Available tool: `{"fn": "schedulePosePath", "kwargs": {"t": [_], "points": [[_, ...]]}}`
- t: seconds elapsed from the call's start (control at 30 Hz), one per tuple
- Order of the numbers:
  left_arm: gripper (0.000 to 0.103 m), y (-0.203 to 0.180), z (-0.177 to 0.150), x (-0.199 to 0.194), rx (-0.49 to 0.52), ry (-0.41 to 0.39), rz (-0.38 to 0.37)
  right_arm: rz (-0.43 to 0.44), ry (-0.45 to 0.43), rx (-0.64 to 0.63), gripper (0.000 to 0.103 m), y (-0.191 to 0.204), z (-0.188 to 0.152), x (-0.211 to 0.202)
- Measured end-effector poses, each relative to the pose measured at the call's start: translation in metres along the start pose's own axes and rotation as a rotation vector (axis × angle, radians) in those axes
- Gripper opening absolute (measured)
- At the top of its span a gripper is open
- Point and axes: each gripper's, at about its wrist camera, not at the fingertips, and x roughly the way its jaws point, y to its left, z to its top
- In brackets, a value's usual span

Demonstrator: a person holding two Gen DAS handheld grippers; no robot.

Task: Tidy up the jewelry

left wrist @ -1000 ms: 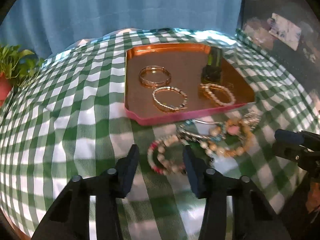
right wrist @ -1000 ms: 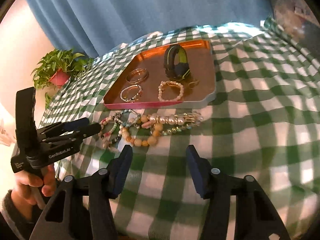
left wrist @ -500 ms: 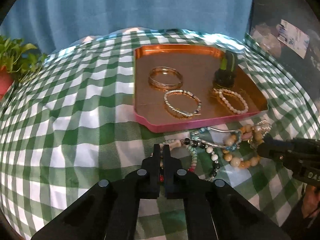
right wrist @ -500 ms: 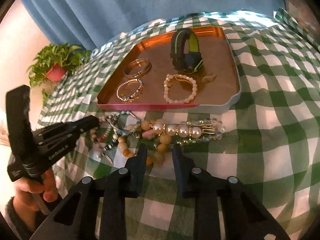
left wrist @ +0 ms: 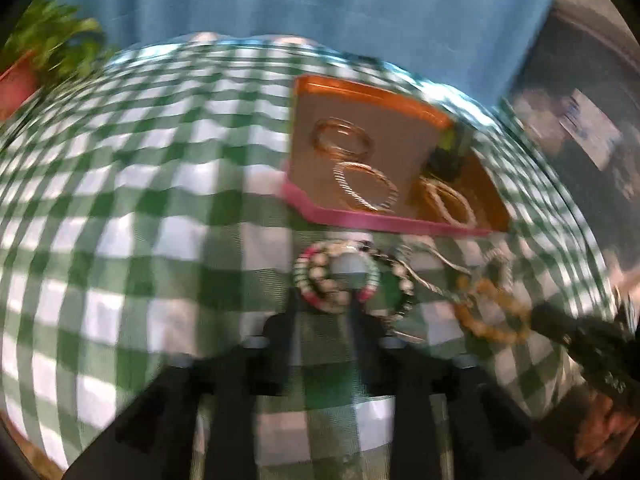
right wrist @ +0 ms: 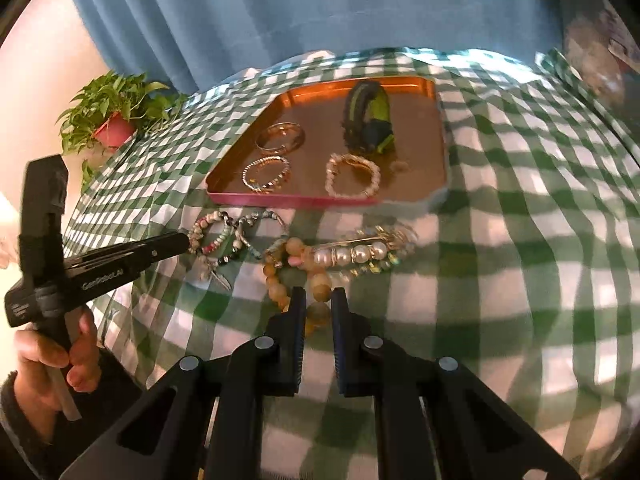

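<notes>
An amber bead bracelet (right wrist: 316, 296) on the checked cloth (right wrist: 500, 272), just in front of the tray (right wrist: 280, 200), is pinched between the nearly closed right gripper (right wrist: 318, 300), while whether the blurred left gripper (left wrist: 320, 312) grips the pink-and-white bracelet (left wrist: 334, 276) cannot be told.

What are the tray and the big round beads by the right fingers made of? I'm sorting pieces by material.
The tray looks like painted metal: a glossy copper-orange inside with a reflective sheen and a pink outer rim. The amber bead bracelet, pinched by the right gripper, looks like translucent stone, glass or resin: smooth, honey-coloured, slightly glowing. Which of these, the look leaves open.
</notes>
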Motion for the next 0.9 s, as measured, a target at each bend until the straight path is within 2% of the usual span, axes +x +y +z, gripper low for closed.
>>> {"fn": "schedulePosePath", "kwargs": {"t": [0.03,0.13,0.2,0.27,0.3,0.33,0.4,0.5,0.67,0.77,0.8,0.87,0.9], "points": [[0.065,0.003,-0.002,-0.005,-0.027,-0.019,-0.022,-0.001,-0.003,0.007,0.0,-0.002,-0.001,-0.003],[0.065,0.002,-0.006,-0.008,-0.034,-0.003,-0.058,0.002,-0.023,0.029,0.0,-0.006,-0.005,-0.016],[0.065,-0.002,-0.009,-0.005,-0.035,0.024,-0.092,-0.032,-0.015,0.006,0.001,-0.006,-0.008,-0.016],[0.064,-0.01,-0.011,-0.001,-0.019,0.043,-0.089,-0.036,0.014,-0.005,0.004,-0.006,-0.01,-0.008],[0.058,-0.014,-0.01,0.002,-0.014,0.048,-0.088,-0.039,0.026,-0.001,0.006,-0.007,-0.011,-0.004],[0.046,-0.016,-0.01,0.005,-0.019,0.062,-0.095,-0.028,0.027,0.0,0.009,-0.007,-0.012,-0.001],[0.039,-0.02,-0.008,0.013,-0.043,0.09,-0.138,-0.032,0.01,-0.025,0.009,-0.002,-0.011,0.0],[0.039,-0.026,-0.004,0.017,-0.032,0.083,-0.109,-0.053,0.002,-0.064,0.013,0.006,-0.009,0.007],[0.042,-0.021,0.006,0.023,-0.088,0.073,-0.123,-0.098,0.027,-0.107,0.021,0.008,-0.005,0.026],[0.042,-0.03,0.009,0.027,-0.04,0.061,-0.075,-0.142,0.011,-0.166,0.025,0.013,-0.007,0.031],[0.04,-0.035,0.009,0.028,-0.006,0.054,-0.048,-0.15,0.006,-0.188,0.028,0.015,-0.008,0.032],[0.014,-0.04,0.007,0.027,0.045,0.021,0.009,-0.176,-0.015,-0.239,0.029,0.022,-0.011,0.034],[0.007,-0.036,0.007,0.028,0.03,0.03,0.007,-0.178,-0.023,-0.242,0.027,0.022,-0.011,0.034]]}}
